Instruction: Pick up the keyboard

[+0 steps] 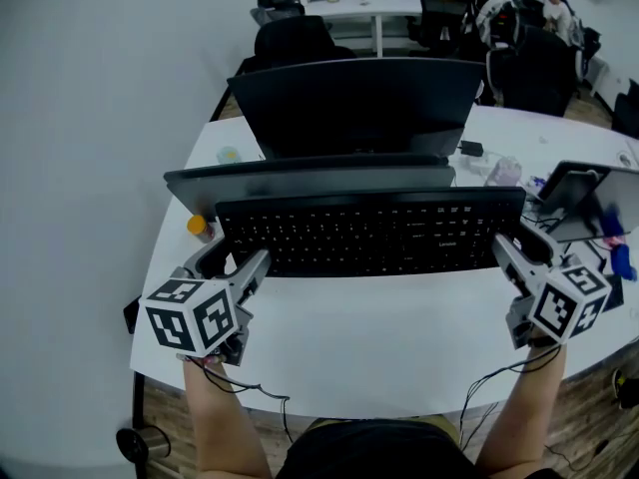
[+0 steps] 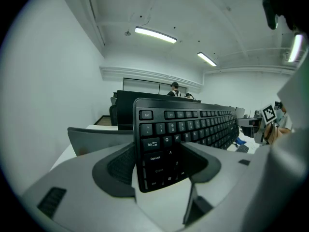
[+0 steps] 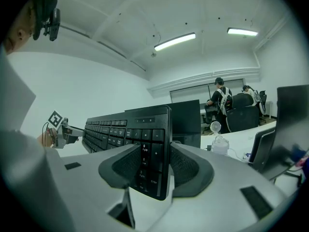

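**Now: both tongs gripping the keyboard by its ends**

Here, the left gripper [image 1: 232, 259] is clamping the left end of the black keyboard [image 1: 369, 233]. Its jaws are standing partly apart, with one dark pad pressing on the key face around the Caps Lock corner and the other pressing on the underside. The right gripper [image 1: 521, 245] is doing the same at the number-pad end, its two pads squeezing the slab from both faces.

In the head view the left gripper is sitting at about 8 o'clock and the right at about 4 o'clock. The keyboard is stretching across the centre between them. The left marker cube [image 1: 190, 317] and the right marker cube [image 1: 569, 297] are riding just behind the jaws, toward 6 o'clock, with the person's forearms trailing below them.

The keyboard is lying over the white table [image 1: 379, 337]; whether it is clear of the top I cannot tell. Its far edge is overlapping a grey panel [image 1: 310, 178] at 12 o'clock, and a dark monitor [image 1: 354, 103] is standing beyond that. A small orange object [image 1: 197, 226] is sitting at 9 o'clock of the keyboard's left end. A tablet-like screen [image 1: 589, 193] is leaning at 2 o'clock of its right end. People [image 1: 484, 3] are sitting at another desk far off at 1 o'clock.
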The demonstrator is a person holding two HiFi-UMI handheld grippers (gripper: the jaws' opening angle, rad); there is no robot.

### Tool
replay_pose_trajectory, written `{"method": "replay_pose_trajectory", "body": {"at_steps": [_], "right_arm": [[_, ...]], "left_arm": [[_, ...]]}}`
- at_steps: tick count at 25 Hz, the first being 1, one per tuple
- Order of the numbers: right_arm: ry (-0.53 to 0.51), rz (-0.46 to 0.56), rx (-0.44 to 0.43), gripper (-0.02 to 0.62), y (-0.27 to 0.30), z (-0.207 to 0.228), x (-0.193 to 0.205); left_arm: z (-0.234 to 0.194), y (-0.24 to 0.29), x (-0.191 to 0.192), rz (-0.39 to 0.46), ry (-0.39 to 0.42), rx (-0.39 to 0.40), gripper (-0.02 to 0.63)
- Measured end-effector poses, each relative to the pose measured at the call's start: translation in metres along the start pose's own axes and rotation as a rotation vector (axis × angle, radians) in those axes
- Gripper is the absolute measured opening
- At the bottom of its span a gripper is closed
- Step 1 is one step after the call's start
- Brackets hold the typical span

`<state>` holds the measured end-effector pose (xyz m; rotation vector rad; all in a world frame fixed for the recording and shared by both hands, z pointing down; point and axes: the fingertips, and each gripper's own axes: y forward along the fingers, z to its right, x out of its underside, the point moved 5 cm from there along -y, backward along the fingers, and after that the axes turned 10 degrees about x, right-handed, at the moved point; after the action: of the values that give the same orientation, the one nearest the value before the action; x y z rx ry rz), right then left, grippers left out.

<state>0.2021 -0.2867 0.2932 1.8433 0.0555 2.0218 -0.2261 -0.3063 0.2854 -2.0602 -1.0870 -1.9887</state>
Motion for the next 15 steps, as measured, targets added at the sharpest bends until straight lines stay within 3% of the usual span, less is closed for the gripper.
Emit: {"method": "replay_pose_trajectory", "body": {"at_steps": [15], "right_arm": [[-0.006, 0.012, 0.001, 0.196, -0.011, -0.007, -0.01]], "left_arm": [[0.001, -0.011, -0.009, 0.006, 0.007, 0.012, 0.288]]}}
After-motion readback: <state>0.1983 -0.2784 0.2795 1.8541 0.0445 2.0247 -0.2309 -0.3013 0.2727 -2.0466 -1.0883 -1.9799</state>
